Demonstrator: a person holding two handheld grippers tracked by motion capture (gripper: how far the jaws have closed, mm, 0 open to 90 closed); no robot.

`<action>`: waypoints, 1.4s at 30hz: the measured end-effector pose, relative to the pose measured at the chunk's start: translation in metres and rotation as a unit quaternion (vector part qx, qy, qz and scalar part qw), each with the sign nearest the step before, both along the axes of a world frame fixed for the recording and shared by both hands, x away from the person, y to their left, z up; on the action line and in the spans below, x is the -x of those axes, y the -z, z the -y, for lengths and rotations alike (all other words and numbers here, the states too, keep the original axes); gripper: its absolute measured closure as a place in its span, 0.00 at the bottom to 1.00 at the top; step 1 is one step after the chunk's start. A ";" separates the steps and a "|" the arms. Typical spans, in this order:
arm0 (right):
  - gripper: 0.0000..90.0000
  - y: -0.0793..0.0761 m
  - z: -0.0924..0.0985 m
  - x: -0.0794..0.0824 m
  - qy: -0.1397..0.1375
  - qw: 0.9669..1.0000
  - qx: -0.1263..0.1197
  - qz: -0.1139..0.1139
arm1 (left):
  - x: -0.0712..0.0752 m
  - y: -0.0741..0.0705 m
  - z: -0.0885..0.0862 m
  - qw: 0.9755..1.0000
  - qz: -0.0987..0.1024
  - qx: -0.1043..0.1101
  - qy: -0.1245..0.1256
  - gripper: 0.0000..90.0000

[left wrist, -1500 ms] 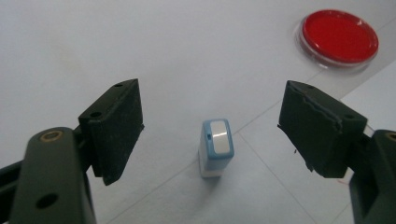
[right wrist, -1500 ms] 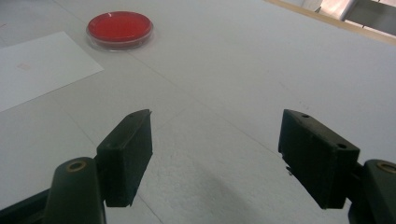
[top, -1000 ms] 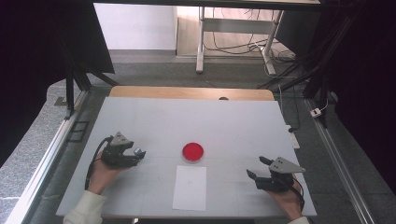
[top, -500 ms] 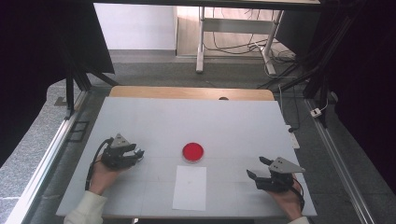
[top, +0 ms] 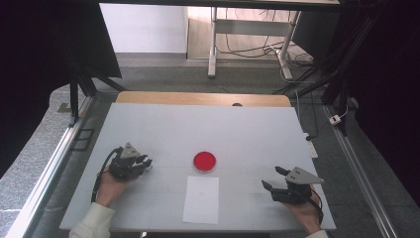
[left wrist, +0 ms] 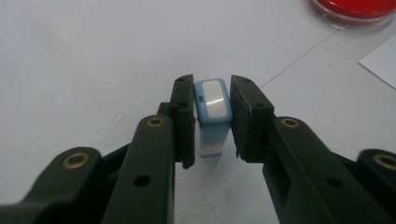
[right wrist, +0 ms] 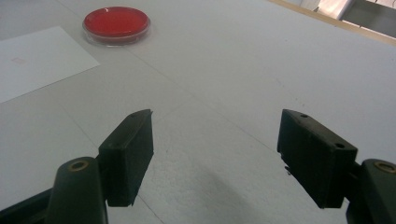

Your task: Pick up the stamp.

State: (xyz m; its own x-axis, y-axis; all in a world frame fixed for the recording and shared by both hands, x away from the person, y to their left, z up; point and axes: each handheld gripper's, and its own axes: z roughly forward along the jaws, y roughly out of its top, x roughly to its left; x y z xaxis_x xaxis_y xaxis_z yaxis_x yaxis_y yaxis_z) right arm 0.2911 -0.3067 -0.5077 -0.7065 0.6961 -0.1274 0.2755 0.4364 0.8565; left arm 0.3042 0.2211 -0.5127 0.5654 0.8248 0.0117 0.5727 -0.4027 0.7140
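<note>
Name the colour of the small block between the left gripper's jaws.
Light blue block, white panel on top; left gripper view.

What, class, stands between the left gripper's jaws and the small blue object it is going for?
Nothing visible does. The small blue object already sits between the jaws of the left gripper, which have just been closing; both pads look pressed against its sides, with bare white table around.
</note>
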 end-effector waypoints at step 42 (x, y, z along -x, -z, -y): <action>0.31 -0.001 0.001 0.001 0.002 1.000 -0.010 0.010 | 0.014 -0.022 0.005 0.997 0.036 0.063 0.017 0.84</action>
